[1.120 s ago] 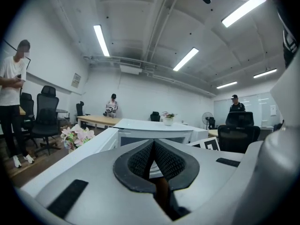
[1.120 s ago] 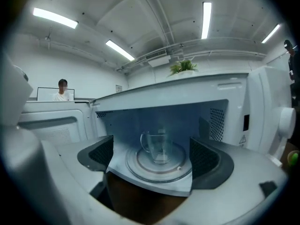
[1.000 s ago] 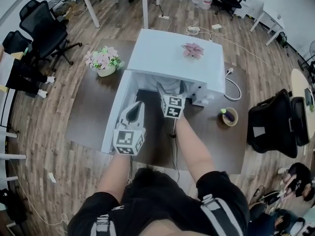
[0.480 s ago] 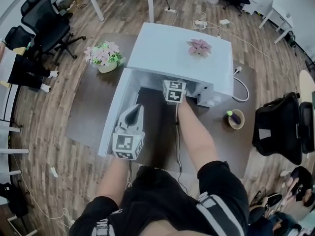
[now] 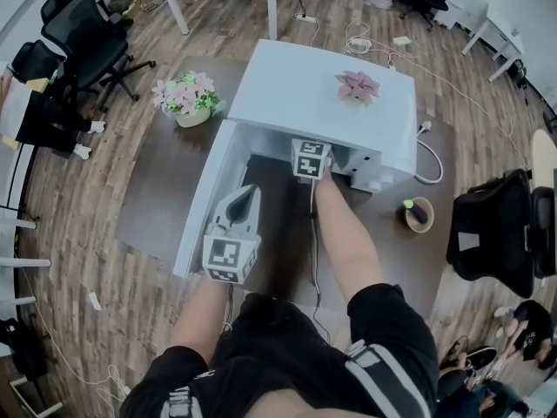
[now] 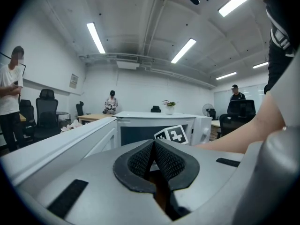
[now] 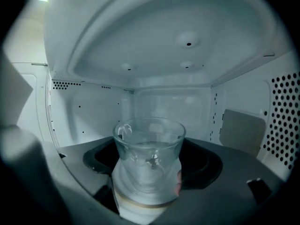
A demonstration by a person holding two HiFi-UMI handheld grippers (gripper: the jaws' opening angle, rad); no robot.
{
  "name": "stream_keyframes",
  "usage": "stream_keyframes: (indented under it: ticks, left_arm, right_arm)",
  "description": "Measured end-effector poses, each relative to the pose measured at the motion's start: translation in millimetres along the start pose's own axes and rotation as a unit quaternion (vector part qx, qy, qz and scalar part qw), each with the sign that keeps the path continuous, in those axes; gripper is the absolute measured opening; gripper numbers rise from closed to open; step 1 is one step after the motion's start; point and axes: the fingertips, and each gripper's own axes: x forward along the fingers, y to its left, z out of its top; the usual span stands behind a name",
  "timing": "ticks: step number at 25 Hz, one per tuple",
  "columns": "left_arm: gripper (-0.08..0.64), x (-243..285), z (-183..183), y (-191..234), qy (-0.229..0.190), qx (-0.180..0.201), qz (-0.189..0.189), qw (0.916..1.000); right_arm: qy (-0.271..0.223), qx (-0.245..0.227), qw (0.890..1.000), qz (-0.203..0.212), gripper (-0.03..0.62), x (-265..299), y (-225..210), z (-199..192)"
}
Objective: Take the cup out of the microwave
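Cup (image 7: 149,153) between closing right tongs (image 7: 151,167), microwave walls (image 7: 84,111) well apart

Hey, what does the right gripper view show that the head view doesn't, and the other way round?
Only the right gripper view: the glass cup standing between the closing jaws of the right gripper, and the perforated cavity walls. Only the head view: the left gripper, the open door, the pink flower on top, and the flower pot on the table. Both: the white microwave and the right gripper.
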Motion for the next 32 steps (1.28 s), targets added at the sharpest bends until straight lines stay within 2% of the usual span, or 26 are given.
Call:
stream_keyframes:
  ticks: [10,20,27,32]
  left_arm:
    - [0.002,-1.7,9.2,-8.8,-0.005,0.000,-0.014,0.9999]
    - [0.002,-17.1,34.0,-18.8,-0.024,-0.005,-0.028,0.9993]
    - [0.002,-44.2,66.2,-24.0,-0.051,-0.003,-0.036,0.9981]
    - [0.002,-70.0,85.6,-25.3,-0.070,-0.004,-0.039,0.9968]
  right_arm:
    - [-0.005,0.015,1.000,0.001,0.387,-42.9,2.5,-4.6]
    - [-0.015,0.023,1.000,0.005,0.385,-140.7,21.7,0.3]
    - [-0.067,0.031,0.997,0.012,0.385,-231.2,34.0,49.3]
    - [-0.112,0.041,0.993,-0.007,0.385,-281.2,29.8,93.1]
